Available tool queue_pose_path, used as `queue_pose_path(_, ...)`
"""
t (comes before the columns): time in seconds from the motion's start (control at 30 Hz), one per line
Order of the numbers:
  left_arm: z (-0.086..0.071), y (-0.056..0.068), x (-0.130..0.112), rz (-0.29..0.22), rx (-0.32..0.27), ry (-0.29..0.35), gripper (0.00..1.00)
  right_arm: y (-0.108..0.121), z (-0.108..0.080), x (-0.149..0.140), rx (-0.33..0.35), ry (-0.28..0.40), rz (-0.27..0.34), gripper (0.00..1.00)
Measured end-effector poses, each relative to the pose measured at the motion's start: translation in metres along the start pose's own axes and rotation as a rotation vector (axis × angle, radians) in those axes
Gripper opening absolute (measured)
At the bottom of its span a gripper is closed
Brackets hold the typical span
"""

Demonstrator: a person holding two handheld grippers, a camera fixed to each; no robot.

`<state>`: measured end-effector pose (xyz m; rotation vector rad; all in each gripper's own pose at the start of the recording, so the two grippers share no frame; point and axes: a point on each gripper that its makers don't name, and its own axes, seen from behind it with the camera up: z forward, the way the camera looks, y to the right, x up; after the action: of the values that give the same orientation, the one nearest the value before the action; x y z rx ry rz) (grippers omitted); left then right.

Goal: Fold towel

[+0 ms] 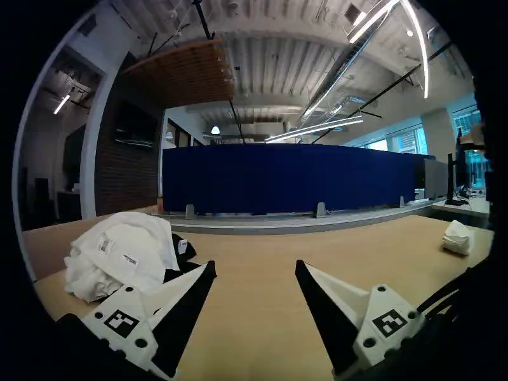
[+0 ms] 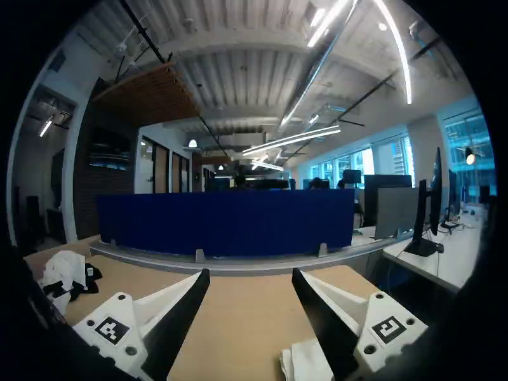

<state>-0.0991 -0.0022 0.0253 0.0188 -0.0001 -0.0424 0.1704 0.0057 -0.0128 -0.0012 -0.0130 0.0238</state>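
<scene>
The small white fabric towel (image 2: 303, 360) lies on the pale wooden table (image 2: 247, 330), at the bottom of the right gripper view. It sits just in front of the right gripper (image 2: 250, 272), close beside its right-hand finger. Whether it touches that finger cannot be told. The left gripper view shows what is probably the same towel (image 1: 458, 237), well off to the right on the table (image 1: 267, 254).

By its look the towel is light, soft and limp. It will sag and drape when lifted, and it may slide on the smooth tabletop rather than stay put. The best hold is likely a corner or a free edge, pinching a single layer so the rest hangs open for folding. No corner can be made out yet.

The towel appears bunched into a small lump, with soft creases and what may be stacked layers at its near edge.

Both tongs stand wide and hold nothing. The left gripper (image 1: 254, 263) points across bare table.

A larger heap of white cloth with black pieces (image 1: 120, 260) sits just beyond the left gripper's left finger. It also shows at the far left of the right gripper view (image 2: 63, 273). A long dark-blue partition (image 1: 286, 178) backs the table.
</scene>
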Motion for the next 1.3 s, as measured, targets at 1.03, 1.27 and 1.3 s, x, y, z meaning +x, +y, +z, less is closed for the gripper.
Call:
queue_pose_path(1.03,0.000,0.001,0.000,0.000,0.000,0.000,0.94,0.018,0.024,-0.172,-0.015,-0.005,0.042,1.00)
queue_pose_path(1.27,0.001,0.001,0.000,0.000,0.000,0.000,0.94,0.013,0.018,-0.171,-0.008,0.012,0.013,1.00)
queue_pose_path(1.3,0.001,0.001,0.000,0.000,0.000,0.000,0.94,0.012,0.018,-0.172,-0.007,0.014,0.002,1.00)
